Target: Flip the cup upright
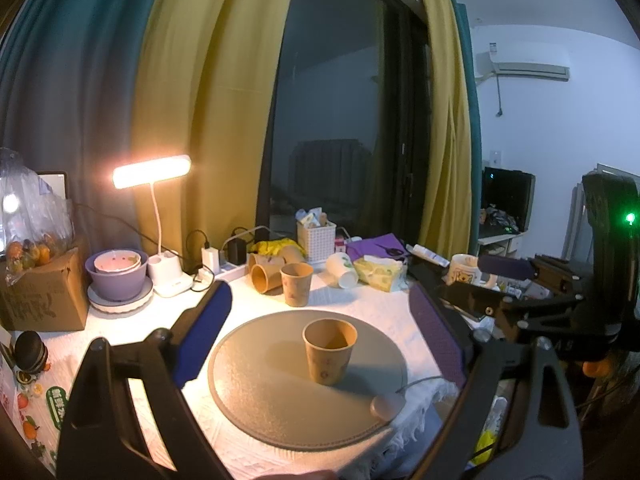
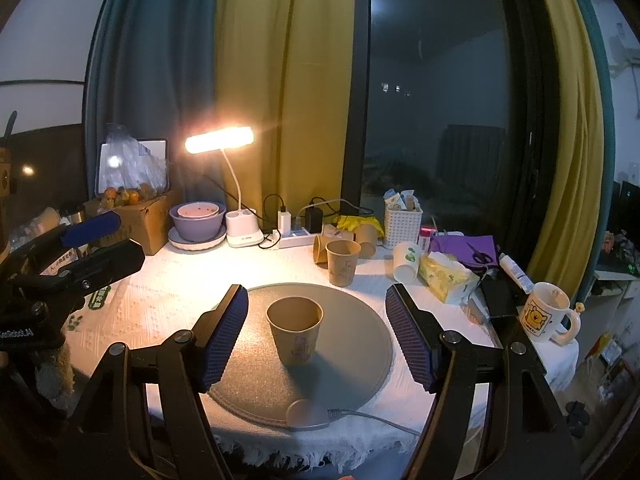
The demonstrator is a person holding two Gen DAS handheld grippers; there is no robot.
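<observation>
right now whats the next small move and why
Probably just back both grippers away. The paper cup already stands upright, mouth up, on the round grey mat. The right gripper is open with its fingers clear of the cup on either side, and the left gripper is open too.

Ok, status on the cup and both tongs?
Left tongs open, empty. Right tongs open, empty. Paper cup upright on grey mat, untouched. Nothing in the way.
</observation>
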